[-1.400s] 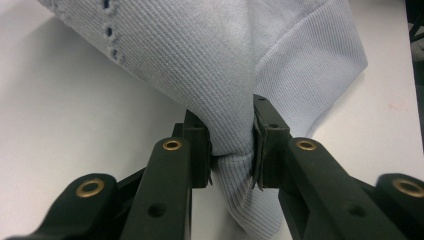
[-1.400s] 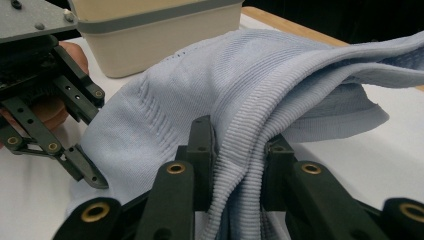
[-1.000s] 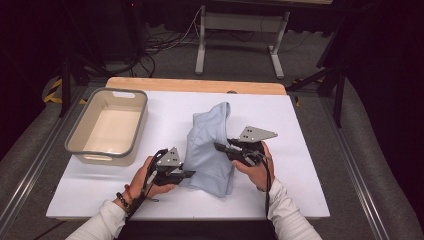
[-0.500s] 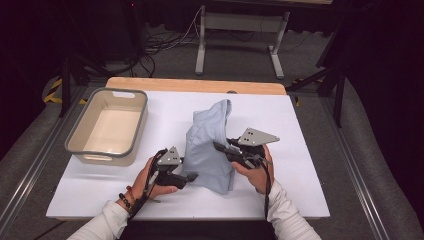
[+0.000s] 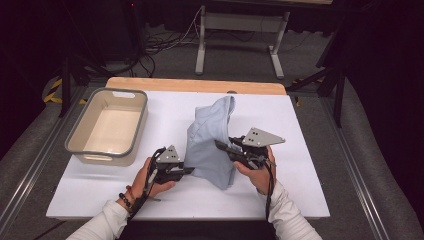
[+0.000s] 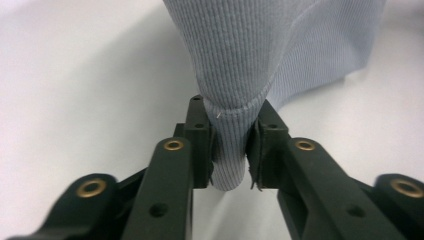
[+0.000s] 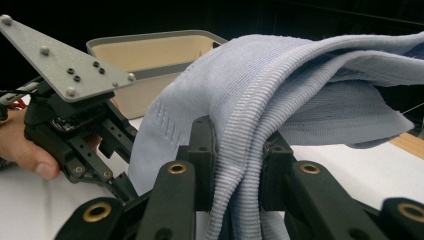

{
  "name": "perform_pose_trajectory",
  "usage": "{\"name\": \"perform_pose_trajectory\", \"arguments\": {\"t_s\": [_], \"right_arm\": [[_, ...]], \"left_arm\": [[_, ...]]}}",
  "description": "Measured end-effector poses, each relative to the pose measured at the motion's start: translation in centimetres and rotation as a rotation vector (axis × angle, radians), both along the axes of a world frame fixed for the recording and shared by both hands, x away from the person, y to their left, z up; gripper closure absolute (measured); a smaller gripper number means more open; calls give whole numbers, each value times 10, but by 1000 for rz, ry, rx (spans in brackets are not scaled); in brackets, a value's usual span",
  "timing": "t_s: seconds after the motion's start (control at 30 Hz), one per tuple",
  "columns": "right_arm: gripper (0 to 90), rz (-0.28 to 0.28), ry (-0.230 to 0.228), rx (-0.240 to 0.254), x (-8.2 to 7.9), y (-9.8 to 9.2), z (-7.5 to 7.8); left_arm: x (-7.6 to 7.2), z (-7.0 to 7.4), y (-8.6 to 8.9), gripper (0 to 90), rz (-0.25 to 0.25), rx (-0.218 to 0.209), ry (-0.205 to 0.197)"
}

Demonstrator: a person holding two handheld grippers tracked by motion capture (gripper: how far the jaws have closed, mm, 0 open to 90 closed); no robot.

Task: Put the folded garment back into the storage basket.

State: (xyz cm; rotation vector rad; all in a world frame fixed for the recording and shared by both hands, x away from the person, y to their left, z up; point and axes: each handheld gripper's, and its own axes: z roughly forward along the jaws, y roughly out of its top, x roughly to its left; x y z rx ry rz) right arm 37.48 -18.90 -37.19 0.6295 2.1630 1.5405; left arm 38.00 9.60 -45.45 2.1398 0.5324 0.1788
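In the high view a pale blue ribbed garment lies on the white table, bunched and raised off the surface between the two hands, its far end reaching toward the table's back edge. The left gripper meets the garment's near left edge, and the right gripper holds the cloth on its right side, lifted a little above the table. A beige tub with a grey rim stands well apart at the left of the table. In the left gripper view the fingers have just been closing and now pinch a narrow ribbed fold of the garment, with the cloth fanning upward from the grip over the white surface. In the right gripper view the fingers are clamped on a thick ribbed hem of the garment, which drapes over them; beyond it show the left gripper, with its grey plate, and the tub.
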Motion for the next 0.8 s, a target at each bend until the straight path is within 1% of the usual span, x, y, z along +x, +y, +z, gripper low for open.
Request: {"name": "perform_pose_trajectory", "arguments": {"t_s": [0.03, 0.07, 0.1, 0.2, 0.27, 0.3, 0.37, 0.5, 0.6, 0.8], "right_arm": [[731, -2, 0, 6, 0, -1, 0], [731, -4, 0, 10, 0, -1, 0], [730, -6, 0, 11, 1, -1, 1], [729, -17, 6, 16, 2, -2, 0], [729, -23, 11, 19, 4, -2, -2], [729, -26, 10, 19, 5, -1, -2], [729, -33, 10, 19, 7, 1, -4], [729, -44, 18, 35, 12, 4, -7], [728, -48, 25, 46, 15, 6, -8], [728, -57, 30, 58, 19, 11, -11]], "left_arm": [[-1, 1, 1, 771, -5, -5, -4], [-1, 3, 2, 776, -11, 1, -14], [-1, 4, 3, 781, -18, 2, -12], [-3, 7, 4, 788, -24, 16, -26], [-5, 8, 6, 788, -19, 19, -29], [-5, 9, 7, 789, -19, 27, -35], [-6, 11, 10, 789, -12, 29, -43], [-7, 14, 15, 792, 2, 27, -62], [-7, 17, 19, 793, 6, 39, -79], [-6, 19, 25, 794, 18, 45, -91]]}}
